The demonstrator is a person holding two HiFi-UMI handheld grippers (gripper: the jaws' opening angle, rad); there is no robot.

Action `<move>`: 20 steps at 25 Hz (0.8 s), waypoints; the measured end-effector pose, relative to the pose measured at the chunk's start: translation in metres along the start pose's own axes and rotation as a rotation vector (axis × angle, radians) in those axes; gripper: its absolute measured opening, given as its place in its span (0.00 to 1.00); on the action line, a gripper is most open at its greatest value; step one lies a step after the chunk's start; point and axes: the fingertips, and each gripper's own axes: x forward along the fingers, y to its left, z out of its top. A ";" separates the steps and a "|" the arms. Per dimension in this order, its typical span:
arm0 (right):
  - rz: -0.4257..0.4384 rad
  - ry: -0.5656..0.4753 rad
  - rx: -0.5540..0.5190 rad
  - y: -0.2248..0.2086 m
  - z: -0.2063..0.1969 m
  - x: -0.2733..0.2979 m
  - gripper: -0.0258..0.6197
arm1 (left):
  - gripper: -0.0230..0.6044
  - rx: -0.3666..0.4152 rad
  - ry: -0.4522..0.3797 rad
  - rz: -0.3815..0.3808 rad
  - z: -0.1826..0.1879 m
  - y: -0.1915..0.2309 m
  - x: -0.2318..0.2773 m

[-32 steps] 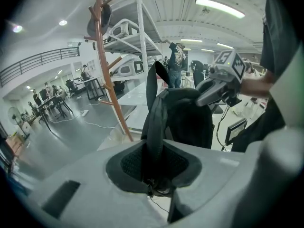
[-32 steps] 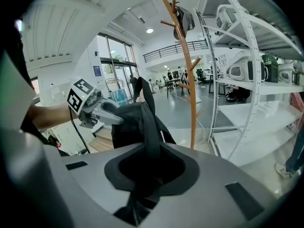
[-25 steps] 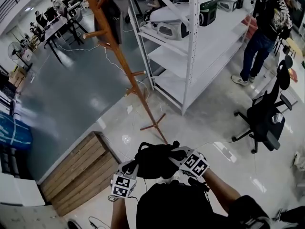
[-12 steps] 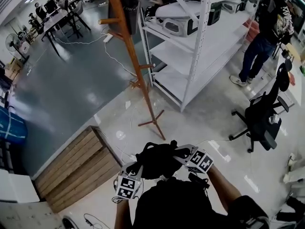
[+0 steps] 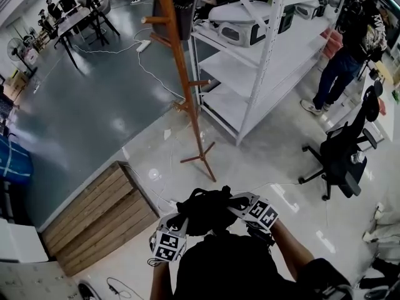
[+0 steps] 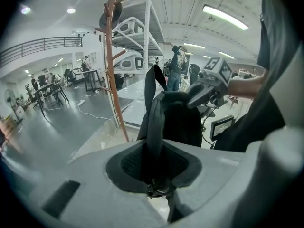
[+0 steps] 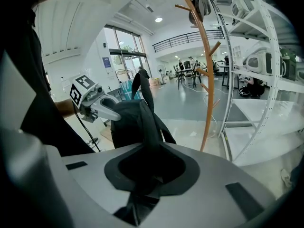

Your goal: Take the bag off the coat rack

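Two hand-held grippers carry one black bag (image 5: 203,212) in the head view, low in front of the person's chest; the left hand-held gripper (image 5: 178,225) and the right hand-held gripper (image 5: 236,205) meet it from opposite sides; the bag is well apart from the wooden coat rack (image 5: 187,92), which stands beside a white shelving unit (image 5: 270,55); a wooden platform (image 5: 100,220) lies to the left and an office chair (image 5: 344,155) stands to the right.

The left gripper view adds what the head view cannot show; the left hand-held gripper's jaws are clamped narrow on a black strap (image 6: 154,122) that rises to the bag's body; the right hand-held gripper's marker cube sits against the bag's far side.

The right gripper view mirrors this; its jaws pinch another dark strap of the bag, the left hand-held gripper shows beyond, and the coat rack rises at the right with a dark item at its top.
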 end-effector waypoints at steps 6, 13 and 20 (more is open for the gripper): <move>-0.005 0.006 0.004 0.003 -0.002 0.002 0.14 | 0.16 -0.006 0.002 -0.002 -0.004 0.000 -0.002; -0.006 0.010 -0.001 0.006 -0.001 0.005 0.14 | 0.16 -0.013 -0.003 -0.003 -0.007 0.001 -0.004; -0.010 0.010 0.000 0.008 0.000 0.006 0.14 | 0.16 -0.017 -0.005 -0.007 -0.007 0.002 -0.005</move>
